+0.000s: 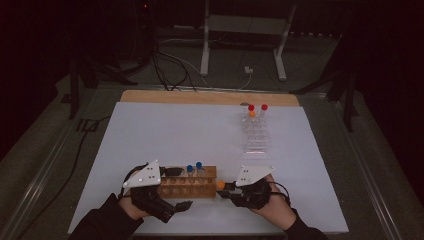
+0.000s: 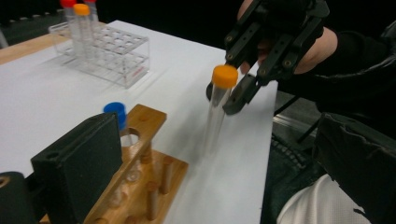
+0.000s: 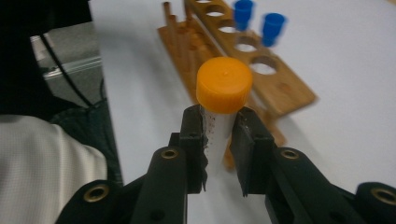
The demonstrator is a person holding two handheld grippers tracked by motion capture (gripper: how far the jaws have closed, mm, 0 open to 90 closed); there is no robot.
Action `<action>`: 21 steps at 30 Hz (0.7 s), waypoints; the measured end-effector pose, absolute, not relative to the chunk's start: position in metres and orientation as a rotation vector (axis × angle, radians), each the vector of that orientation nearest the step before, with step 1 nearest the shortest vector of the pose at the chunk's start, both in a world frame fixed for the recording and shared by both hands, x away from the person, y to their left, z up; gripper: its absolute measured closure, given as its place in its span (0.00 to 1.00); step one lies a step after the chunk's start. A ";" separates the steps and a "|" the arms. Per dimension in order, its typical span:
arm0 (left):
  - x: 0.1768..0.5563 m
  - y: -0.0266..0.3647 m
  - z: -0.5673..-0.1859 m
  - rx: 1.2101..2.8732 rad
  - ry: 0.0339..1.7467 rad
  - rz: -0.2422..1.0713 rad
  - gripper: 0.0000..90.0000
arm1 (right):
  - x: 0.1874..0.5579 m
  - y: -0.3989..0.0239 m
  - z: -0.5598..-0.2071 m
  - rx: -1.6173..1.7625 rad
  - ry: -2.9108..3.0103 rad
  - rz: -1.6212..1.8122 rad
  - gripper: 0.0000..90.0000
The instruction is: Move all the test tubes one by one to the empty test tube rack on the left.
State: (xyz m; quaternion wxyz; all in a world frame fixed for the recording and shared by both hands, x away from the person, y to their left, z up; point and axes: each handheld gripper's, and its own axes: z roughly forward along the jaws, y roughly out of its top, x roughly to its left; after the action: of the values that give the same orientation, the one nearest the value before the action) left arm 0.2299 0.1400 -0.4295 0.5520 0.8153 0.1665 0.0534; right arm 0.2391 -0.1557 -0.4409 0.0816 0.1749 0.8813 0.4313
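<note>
Dim room lying beyond the table (image 1: 165, 125); dark floor, cables and a pale metal stand leg (image 1: 204, 45) showing at the far side. Table wearing a white sheet, with a strip of bare wood running along the far edge. Broad open white surface sitting between the two racks and out to the left; near edge lying just below both hands.

Wooden rack (image 1: 192, 182) sitting close to the near edge, long side running left-right, a row of round holes on top, two blue-capped tubes (image 1: 194, 168) standing in it. Clear plastic rack (image 1: 255, 135) sitting well apart, far right, holding two red-capped tubes and one orange-capped tube at its back end. No readable writing on either rack.

Left hand-held gripper (image 1: 184, 204) hovering at the left end of the wooden rack; in the left gripper view one black jaw is standing beside the rack's top rail, but whether the jaws are apart or closed I cannot tell.

Right hand-held gripper (image 1: 226, 189) sitting just off the rack's right end, jaws pinching tight on the orange-capped tube (image 3: 223, 100) right below its cap. Tube hanging upright over the white sheet, beside the rack, not in a hole.
</note>
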 end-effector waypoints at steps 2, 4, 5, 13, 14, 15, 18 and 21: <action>0.229 0.137 -0.431 1.929 0.387 0.123 0.05 | 0.237 -0.150 -0.442 0.496 2.651 1.289 0.83; 0.227 0.135 -0.431 1.928 0.381 0.127 0.07 | 0.234 -0.144 -0.443 0.476 2.665 1.290 0.83; 0.227 0.134 -0.431 1.923 0.376 0.124 0.09 | 0.233 -0.142 -0.444 0.463 2.672 1.291 0.83; 0.221 0.129 -0.429 1.901 0.340 0.137 0.31 | 0.226 -0.128 -0.446 0.414 2.703 1.300 0.83; 0.221 0.127 -0.430 1.901 0.339 0.140 0.32 | 0.225 -0.127 -0.446 0.406 2.704 1.302 0.83; 0.220 0.125 -0.430 1.903 0.334 0.138 0.36 | 0.225 -0.126 -0.446 0.402 2.704 1.305 0.83; 0.218 0.120 -0.432 1.916 0.315 0.141 0.40 | 0.223 -0.124 -0.445 0.395 2.704 1.314 0.83; 0.217 0.116 -0.434 1.929 0.302 0.153 0.49 | 0.222 -0.124 -0.445 0.397 2.704 1.319 0.83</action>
State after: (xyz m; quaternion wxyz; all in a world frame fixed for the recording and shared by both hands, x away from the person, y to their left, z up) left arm 0.2170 0.1159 -0.4335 0.5576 0.8176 0.1280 0.0649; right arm 0.2222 -0.1235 -0.4453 0.0533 0.1306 0.8898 0.4340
